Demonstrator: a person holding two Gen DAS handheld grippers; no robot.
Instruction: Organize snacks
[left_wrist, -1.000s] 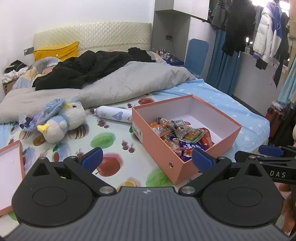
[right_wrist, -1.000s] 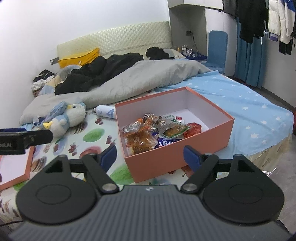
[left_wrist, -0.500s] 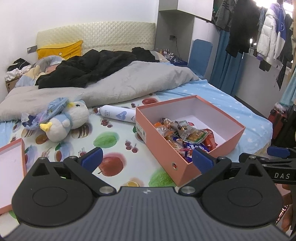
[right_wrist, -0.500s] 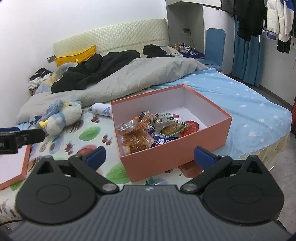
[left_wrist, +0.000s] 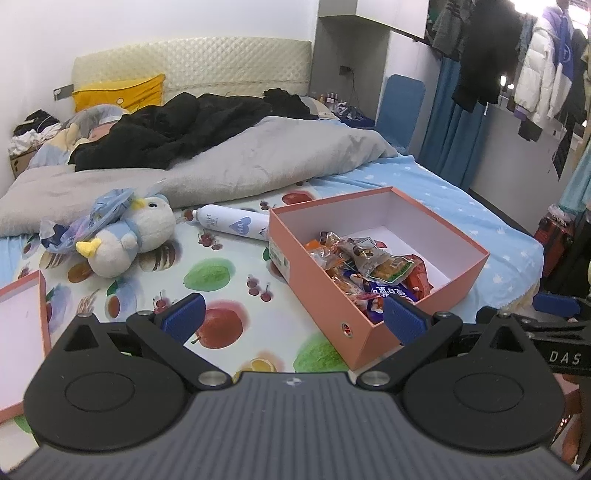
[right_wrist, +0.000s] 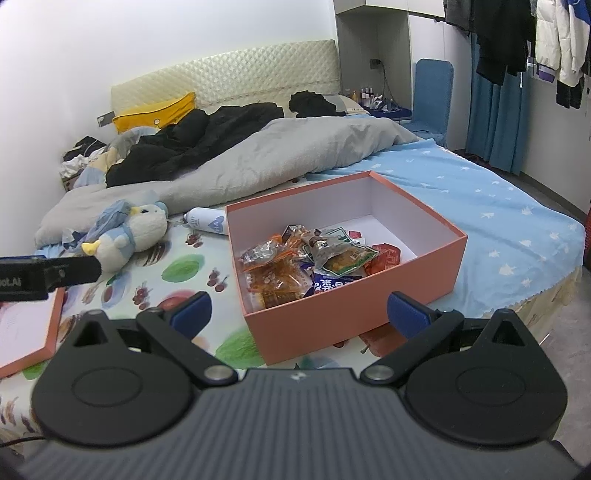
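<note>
A salmon-pink cardboard box (right_wrist: 354, 295) sits open near the foot edge of a bed covered by a fruit-print sheet (left_wrist: 207, 273). Inside the box, bunched toward its near left corner, lies a loose heap of snack packets (right_wrist: 314, 262): crinkly orange, clear and purple wrappers overlapping one another. The left gripper (left_wrist: 291, 315) hovers short of the box with its blue-padded fingers spread wide and nothing between them. The right gripper (right_wrist: 299, 314) does likewise, its claw apart and empty, facing the box's near wall. The packets look light, soft and slippery, likely to crumple or slide, so a pinch on a flat sealed edge or a raised corner of the topmost packet seems safest. Beside the box lie a white bottle (left_wrist: 232, 223) and a plush bird (left_wrist: 129, 240); the box lid (right_wrist: 29, 332) rests at far left.
</note>
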